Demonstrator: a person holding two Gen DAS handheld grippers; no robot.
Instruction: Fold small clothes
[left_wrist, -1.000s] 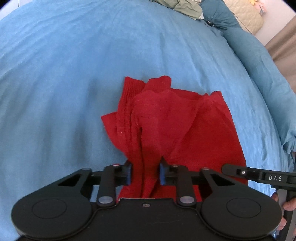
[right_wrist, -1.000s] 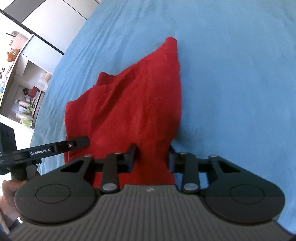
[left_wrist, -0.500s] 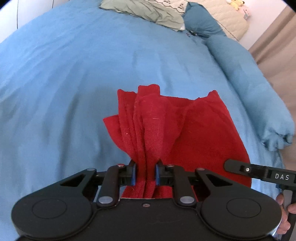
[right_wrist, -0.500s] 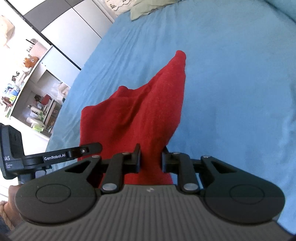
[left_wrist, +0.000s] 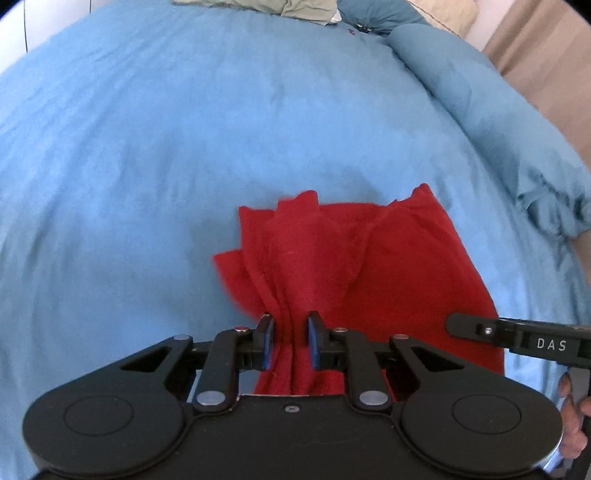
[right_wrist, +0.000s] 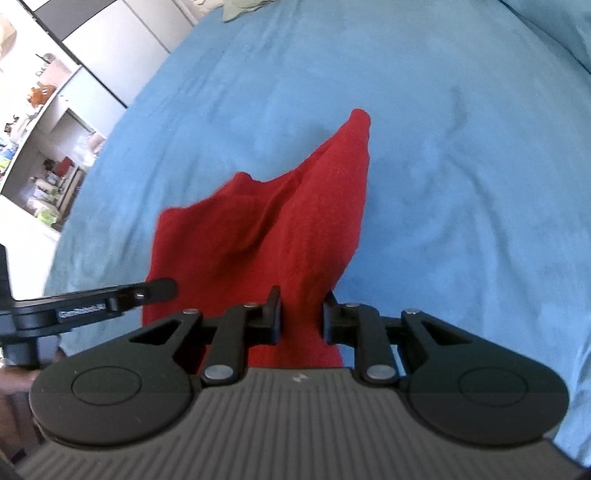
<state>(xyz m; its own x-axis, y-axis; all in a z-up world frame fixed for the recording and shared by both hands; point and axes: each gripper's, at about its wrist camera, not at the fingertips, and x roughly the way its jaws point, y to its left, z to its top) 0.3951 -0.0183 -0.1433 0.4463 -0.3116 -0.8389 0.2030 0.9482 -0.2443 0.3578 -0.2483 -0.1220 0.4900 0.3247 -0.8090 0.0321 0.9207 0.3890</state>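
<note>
A: Surface?
B: Bed (left_wrist: 184, 147), light blue cover, lightly creased, fills nearly all of both views.
A: What's on it?
B: Red garment (left_wrist: 351, 258), bunched into vertical folds; its far edge looks to lie on the cover, near part is raised. Pointed end sticks out away from the camera in the right wrist view (right_wrist: 354, 147).
A: Anything else?
B: Far end: pale green cloth (left_wrist: 266, 5), crumpled. Beside it a darker teal pillow (left_wrist: 373, 16). Along the bed's right edge a rolled blue duvet (left_wrist: 498, 122).
</note>
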